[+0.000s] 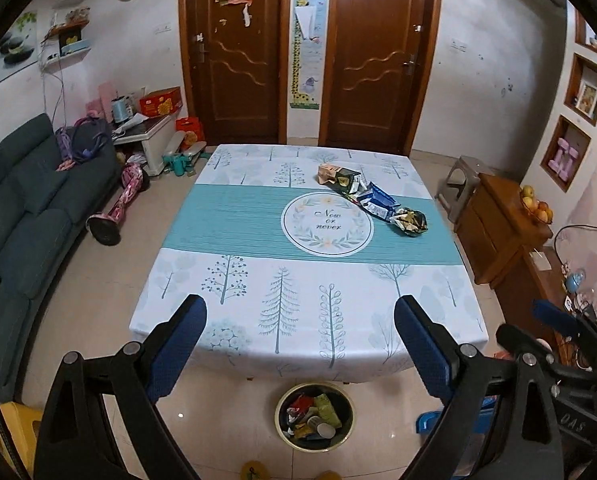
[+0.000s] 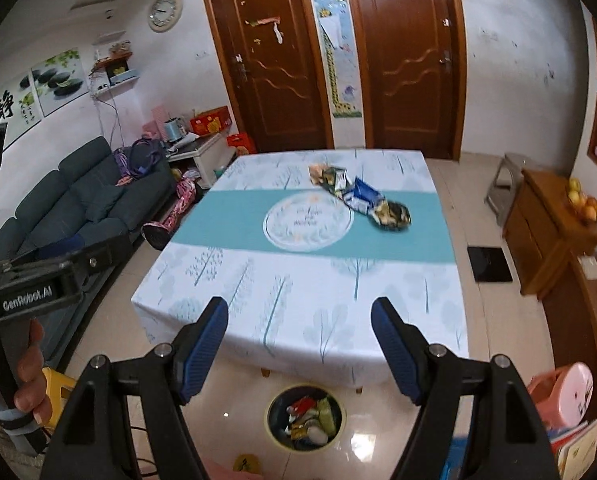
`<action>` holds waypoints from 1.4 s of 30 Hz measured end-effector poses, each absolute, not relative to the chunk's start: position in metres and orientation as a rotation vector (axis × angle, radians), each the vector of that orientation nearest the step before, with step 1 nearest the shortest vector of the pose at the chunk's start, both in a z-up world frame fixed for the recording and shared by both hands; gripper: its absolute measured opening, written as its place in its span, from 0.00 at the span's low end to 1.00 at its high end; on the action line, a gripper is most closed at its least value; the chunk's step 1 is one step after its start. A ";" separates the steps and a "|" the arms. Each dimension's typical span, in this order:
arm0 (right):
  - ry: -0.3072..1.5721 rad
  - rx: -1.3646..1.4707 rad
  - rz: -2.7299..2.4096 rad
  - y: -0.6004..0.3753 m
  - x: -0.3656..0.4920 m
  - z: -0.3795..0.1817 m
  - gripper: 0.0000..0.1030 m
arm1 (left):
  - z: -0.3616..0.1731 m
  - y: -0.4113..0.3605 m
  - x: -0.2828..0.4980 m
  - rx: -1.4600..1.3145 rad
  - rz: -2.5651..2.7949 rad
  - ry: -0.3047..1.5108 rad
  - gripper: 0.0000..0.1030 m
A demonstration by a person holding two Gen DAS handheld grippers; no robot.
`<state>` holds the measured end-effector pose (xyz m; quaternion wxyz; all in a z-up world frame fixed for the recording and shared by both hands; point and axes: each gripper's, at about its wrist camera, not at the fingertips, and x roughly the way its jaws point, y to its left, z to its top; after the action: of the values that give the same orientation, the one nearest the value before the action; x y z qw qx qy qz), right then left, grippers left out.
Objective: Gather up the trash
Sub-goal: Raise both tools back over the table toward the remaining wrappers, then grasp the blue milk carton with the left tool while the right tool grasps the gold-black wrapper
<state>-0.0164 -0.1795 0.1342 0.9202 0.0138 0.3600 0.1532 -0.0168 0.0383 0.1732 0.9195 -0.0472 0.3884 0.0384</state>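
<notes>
While round dark gold-rimmed bin [image 1: 314, 416] on floor holds wrappers, row of crumpled foil snack wrappers [image 1: 372, 200] remains on tree-print counter [image 1: 258, 300]. Left hand-held gripper [image 1: 300, 344], right hand-held gripper [image 2: 298, 344]: both spread apart, empty, well short of wrappers.

A: We see even, soft indoor light, no hard shadows. Glare spots sit on the glossy floor tiles [image 1: 392, 434] near the trash bin [image 1: 313, 416].

B: We note the left wrist view is sharp. The right wrist view smears: tablecloth [image 2: 298, 280] print and wrappers [image 2: 362, 198] blurred. Both bend at the edges, with dark corners.
</notes>
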 end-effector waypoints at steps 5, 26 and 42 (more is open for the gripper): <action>0.729 0.029 0.312 -0.180 0.007 0.141 0.72 | 0.176 0.045 -0.002 -0.093 0.098 0.793 0.91; 0.975 0.296 -0.038 -0.227 0.214 0.063 0.72 | 0.105 0.021 0.264 0.032 -0.310 0.975 0.91; 1.156 0.654 -0.282 -0.267 0.349 -0.053 0.72 | 0.010 -0.028 0.421 -0.018 -0.470 1.192 0.89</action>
<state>0.3485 -0.2667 -0.0529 0.7782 0.3025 0.5347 -0.1306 0.4209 -0.0283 0.0096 0.8017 -0.0085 0.5559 -0.2194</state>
